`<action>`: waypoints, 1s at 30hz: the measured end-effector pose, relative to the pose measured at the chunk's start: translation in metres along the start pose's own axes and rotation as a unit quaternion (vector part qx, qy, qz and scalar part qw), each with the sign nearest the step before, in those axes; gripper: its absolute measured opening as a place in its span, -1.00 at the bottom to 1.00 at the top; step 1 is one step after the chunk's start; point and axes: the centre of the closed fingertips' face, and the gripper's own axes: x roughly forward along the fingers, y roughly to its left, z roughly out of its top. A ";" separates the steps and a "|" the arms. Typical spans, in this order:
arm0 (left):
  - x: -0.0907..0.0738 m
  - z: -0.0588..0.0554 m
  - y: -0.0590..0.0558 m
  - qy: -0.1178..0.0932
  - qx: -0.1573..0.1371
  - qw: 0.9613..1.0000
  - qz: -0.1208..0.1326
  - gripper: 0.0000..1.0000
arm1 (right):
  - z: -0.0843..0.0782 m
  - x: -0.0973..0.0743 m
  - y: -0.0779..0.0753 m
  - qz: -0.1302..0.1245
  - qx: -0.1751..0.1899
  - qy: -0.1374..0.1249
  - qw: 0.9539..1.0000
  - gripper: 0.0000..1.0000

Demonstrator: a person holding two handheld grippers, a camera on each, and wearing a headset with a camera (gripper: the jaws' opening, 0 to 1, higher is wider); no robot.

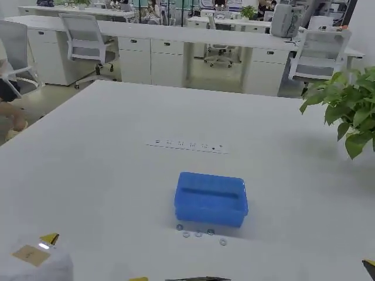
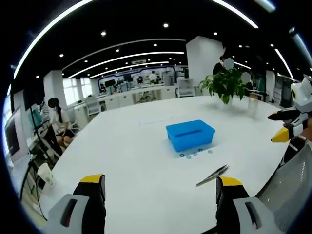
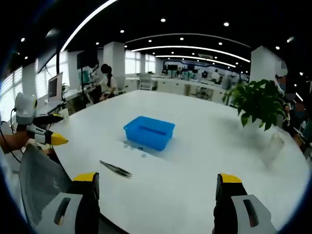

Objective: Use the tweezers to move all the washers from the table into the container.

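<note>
Left gripper (image 2: 161, 180) and right gripper (image 3: 157, 177) both spread wide, empty. Tweezers (image 3: 116, 169) lie flat on table (image 1: 88, 152). Washers (image 1: 199, 233) sit on the table just beside blue container (image 1: 211, 199).

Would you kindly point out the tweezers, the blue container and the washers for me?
tweezers (image 3: 116, 168), right gripper view, middle of the shaft.
blue container (image 1: 208, 215), head view, its front wall.
washers (image 1: 198, 234), head view, a washer midway along the row.

Grey left gripper (image 2: 161, 179), yellow-tipped; right gripper (image 3: 158, 177) alike
</note>
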 end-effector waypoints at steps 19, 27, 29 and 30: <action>0.001 -0.001 0.000 0.005 0.009 1.000 -0.002 0.94 | -0.006 0.001 -0.003 -0.003 -0.009 0.016 1.000 0.94; 0.000 0.000 -0.001 0.005 0.011 1.000 -0.003 0.93 | -0.005 0.001 -0.004 -0.005 -0.007 0.013 1.000 0.95; 0.001 -0.001 -0.001 0.004 0.011 1.000 -0.004 0.93 | -0.004 0.001 -0.005 -0.007 -0.006 0.011 1.000 0.96; 0.001 -0.001 -0.001 0.005 0.010 1.000 -0.003 0.93 | -0.003 0.000 -0.005 -0.006 -0.004 0.007 1.000 0.96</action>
